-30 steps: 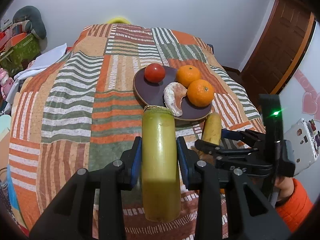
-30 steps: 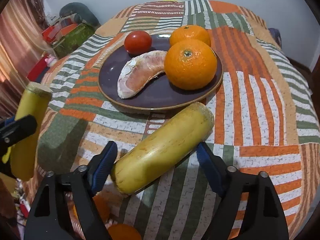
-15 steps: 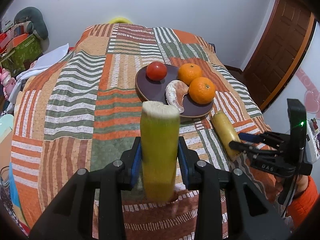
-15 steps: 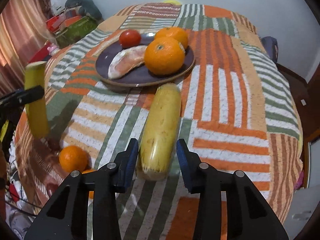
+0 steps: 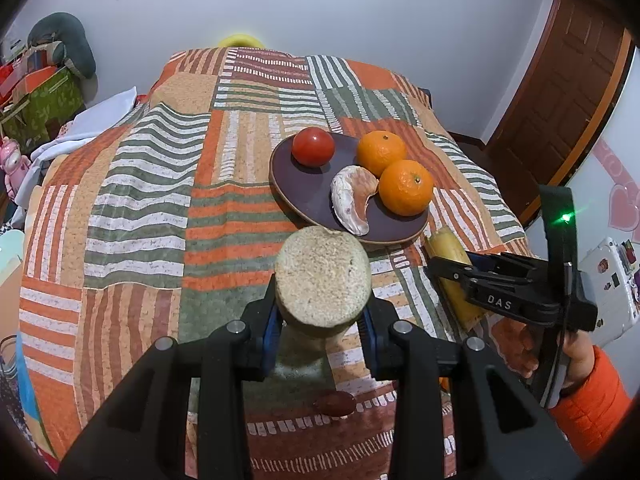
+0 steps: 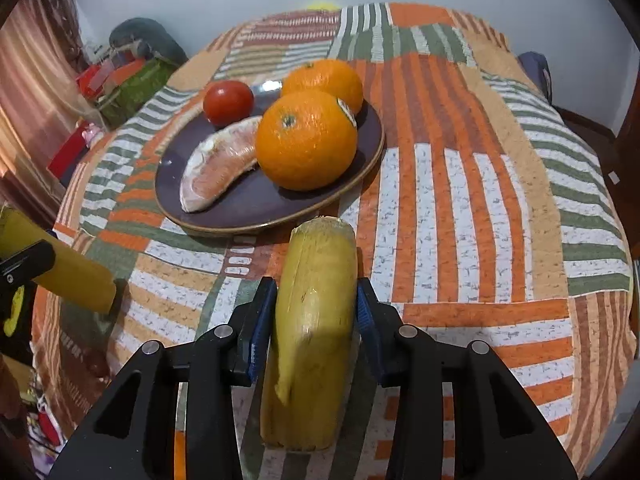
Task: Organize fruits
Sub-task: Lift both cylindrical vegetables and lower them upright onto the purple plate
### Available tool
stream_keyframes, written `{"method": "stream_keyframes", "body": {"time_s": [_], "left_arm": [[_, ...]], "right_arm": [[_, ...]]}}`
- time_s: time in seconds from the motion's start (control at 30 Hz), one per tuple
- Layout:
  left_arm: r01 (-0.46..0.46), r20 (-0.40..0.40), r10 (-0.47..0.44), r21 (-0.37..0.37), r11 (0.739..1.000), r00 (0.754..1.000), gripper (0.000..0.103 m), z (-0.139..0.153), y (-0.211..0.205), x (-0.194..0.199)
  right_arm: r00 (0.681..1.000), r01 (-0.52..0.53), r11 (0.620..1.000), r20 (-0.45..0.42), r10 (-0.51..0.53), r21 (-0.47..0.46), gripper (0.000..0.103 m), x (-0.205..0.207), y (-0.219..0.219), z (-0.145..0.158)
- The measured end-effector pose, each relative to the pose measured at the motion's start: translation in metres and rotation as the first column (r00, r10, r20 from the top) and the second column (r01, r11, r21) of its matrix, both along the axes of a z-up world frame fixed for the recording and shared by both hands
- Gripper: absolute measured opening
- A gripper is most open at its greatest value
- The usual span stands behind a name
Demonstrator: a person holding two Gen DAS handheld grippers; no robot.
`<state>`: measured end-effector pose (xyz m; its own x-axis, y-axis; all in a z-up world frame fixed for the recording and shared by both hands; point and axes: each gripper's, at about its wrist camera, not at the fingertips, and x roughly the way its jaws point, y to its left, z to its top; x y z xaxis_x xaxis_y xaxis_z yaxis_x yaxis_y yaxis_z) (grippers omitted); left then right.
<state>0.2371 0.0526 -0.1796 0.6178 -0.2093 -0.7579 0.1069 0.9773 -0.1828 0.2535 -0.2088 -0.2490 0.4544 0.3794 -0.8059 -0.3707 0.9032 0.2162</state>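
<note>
**Two yellow stalk pieces gripped beside the fruit plate**

The dark plate sits on the striped patchwork bedspread and serves as the landmark here. On it lie a red tomato at the far left edge, two oranges on the right side touching each other, and a peeled pomelo segment curving between the tomato and the nearer orange.

The left gripper is clenched on a yellow stalk piece, held just in front of the plate's near rim with its pale, fibrous cut end turned toward the camera. The blue pads press on both its sides.

The right gripper is clamped on a second yellow stalk piece, which points lengthwise toward the plate, its far cut end close to the near rim and below the nearer orange. In the left wrist view this gripper appears to the right of the plate, held by a hand in an orange sleeve. Whether this piece rests on the bedspread or is lifted off it cannot be told.
</note>
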Motion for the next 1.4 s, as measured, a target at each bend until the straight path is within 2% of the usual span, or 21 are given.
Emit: {"method": "stream_keyframes", "body": {"time_s": [0.3,0.53,0.73,1.0,1.13,1.4], "left_arm": [[-0.019,0.036,0.019,-0.008,1.000,0.999,0.034,0.016,0.003,-0.002],[-0.026,0.068,0.027,-0.011,1.000,0.997,0.034,0.028,0.005,0.000],[-0.029,0.093,0.031,-0.021,0.999,0.995,0.034,0.037,0.006,0.009],[-0.018,0.102,0.019,-0.015,1.000,0.995,0.034,0.037,0.001,0.034],[-0.008,0.086,0.007,0.010,1.000,0.996,0.034,0.029,-0.004,0.052],[0.008,0.055,-0.008,-0.007,1.000,0.998,0.034,0.015,-0.005,0.091]], "right_arm": [[0.987,-0.028,1.000,0.160,0.027,-0.001,0.035,-0.023,-0.006,0.045],[0.975,-0.036,0.998,0.220,0.026,0.042,0.035,-0.024,-0.003,0.071],[0.966,-0.059,0.997,0.256,0.046,0.042,0.035,-0.020,0.007,0.084],[0.963,-0.087,0.995,0.260,0.072,0.043,0.035,-0.004,0.022,0.083],[0.964,-0.114,0.993,0.245,0.104,0.027,0.035,0.008,0.036,0.076],[0.968,-0.146,0.989,0.211,0.137,0.026,0.035,0.034,0.052,0.058]]}}
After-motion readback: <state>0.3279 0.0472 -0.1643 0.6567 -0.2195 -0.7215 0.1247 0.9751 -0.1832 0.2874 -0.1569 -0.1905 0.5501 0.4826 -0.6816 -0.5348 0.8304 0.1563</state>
